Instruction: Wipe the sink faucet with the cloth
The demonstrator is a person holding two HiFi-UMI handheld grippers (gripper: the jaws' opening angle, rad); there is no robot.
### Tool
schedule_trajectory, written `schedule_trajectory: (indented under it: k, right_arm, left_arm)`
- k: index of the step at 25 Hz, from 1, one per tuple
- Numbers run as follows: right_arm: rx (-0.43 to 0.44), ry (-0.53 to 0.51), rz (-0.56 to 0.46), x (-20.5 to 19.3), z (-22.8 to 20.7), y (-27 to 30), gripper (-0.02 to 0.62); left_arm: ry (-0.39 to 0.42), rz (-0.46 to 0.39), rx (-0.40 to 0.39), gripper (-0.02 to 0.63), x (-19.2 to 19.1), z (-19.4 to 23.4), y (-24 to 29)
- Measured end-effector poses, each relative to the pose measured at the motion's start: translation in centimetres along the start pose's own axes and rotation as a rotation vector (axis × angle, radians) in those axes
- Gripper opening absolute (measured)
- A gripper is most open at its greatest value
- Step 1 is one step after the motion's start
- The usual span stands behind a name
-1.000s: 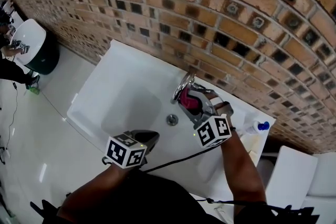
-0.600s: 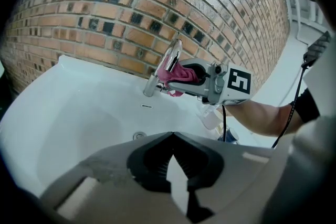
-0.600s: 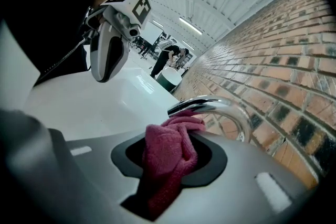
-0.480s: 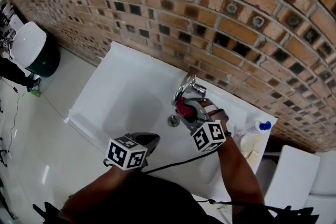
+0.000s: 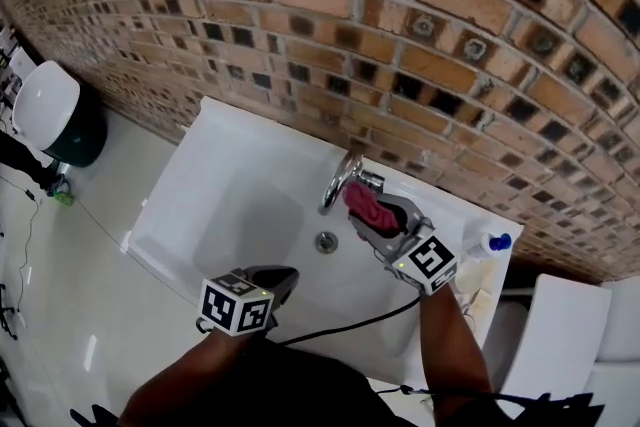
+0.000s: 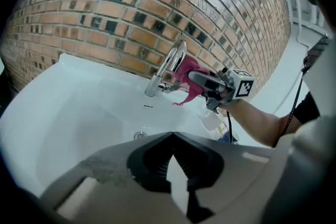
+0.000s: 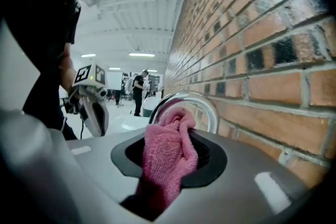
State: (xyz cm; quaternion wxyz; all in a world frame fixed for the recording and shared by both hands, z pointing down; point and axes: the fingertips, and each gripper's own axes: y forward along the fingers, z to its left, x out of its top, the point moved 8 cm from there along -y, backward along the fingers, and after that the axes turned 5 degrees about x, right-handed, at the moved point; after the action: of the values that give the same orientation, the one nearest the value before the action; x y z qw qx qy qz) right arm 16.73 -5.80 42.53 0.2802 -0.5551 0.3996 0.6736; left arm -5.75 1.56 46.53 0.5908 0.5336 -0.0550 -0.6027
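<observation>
Head view, right of centre: the right gripper holds the pink cloth against the faucet above the white sink; left gripper view, lower centre: the left gripper has its jaws together, empty; right gripper view: jaws clamped on the cloth.

Place: washroom corner set inside a large indoor hall | Seen: white sink with chrome faucet mounted against a bare brick wall | glossy white floor | high white ceiling with strip lights | person standing far behind
</observation>
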Motion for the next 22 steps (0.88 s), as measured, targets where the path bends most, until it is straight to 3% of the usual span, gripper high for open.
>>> schedule_trajectory:
  k: [3, 7, 16, 22]
  right_arm:
    - [-0.140, 0.125, -0.076, 0.7, -2.9, -1.3, 0.127]
    - [-0.276, 0.284, -0.080, 0.3, -7.2, -1.1, 0.127]
    - [-0.292, 0.465, -0.105, -0.4, -11.5, 2.4, 0.123]
    - [-0.275, 0.557, -0.178, 0.4, -12.5, 2.9, 0.124]
  left_arm:
    - [-0.001, 0.007, -0.006, 0.003, -0.1, 0.2, 0.2]
    - [-0.003, 0.014, -0.011, 0.003, -0.1, 0.4, 0.5]
    - [-0.022, 0.027, -0.013, 0.003, 0.0, 1.4, 0.8]
    - [-0.028, 0.032, -0.026, 0.003, 0.1, 1.7, 0.9]
